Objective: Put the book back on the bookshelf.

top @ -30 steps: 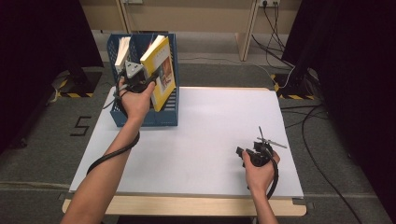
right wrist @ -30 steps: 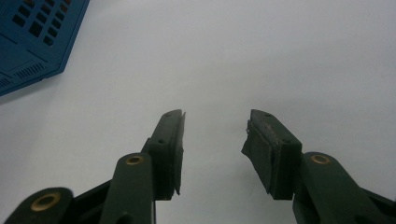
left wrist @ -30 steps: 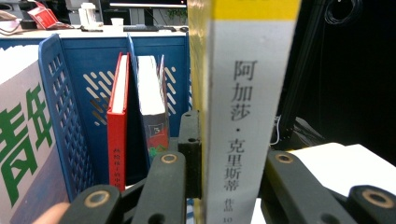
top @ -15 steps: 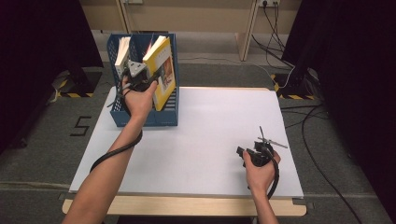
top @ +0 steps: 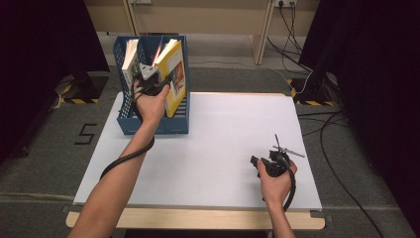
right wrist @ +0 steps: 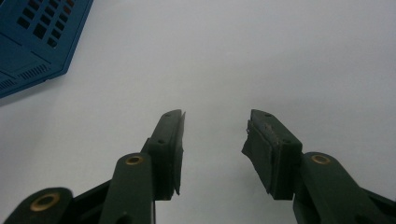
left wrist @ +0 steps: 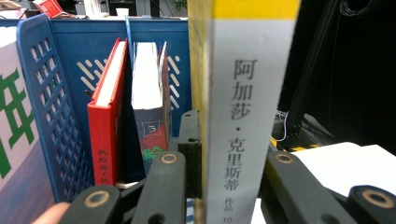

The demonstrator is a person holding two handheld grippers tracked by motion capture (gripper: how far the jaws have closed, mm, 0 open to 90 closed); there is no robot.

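- Clamped on the yellow book [left wrist: 243,116] is the left gripper [left wrist: 229,177]: in the left gripper view a black jaw is seen pressed to each side of the book's spine, with the pads tight against the covers.
- A white spine with black Chinese characters printed down it is shown by the book, with a yellow band across the top; in the high view its cover [top: 173,79] is seen to be mostly yellow with a small picture on it.
- The book is held upright, tilted slightly, at the right side of the blue file rack [top: 178,124], which stands on the far left corner of the white table [top: 223,144].
- The left gripper [top: 156,82] is carried by the left hand [top: 151,104] at the rack in the high view.
- Behind the held book, a red book [left wrist: 105,121] and a paperback with a white page edge [left wrist: 149,107] are seen standing in the rack's middle slot, against its blue back wall.
- Near the table's right front edge the right gripper [top: 282,151] is held low over the table top.
- Its jaws [right wrist: 212,140] are seen parted to a middling gap in the right gripper view, with nothing between them and bare white table beyond.
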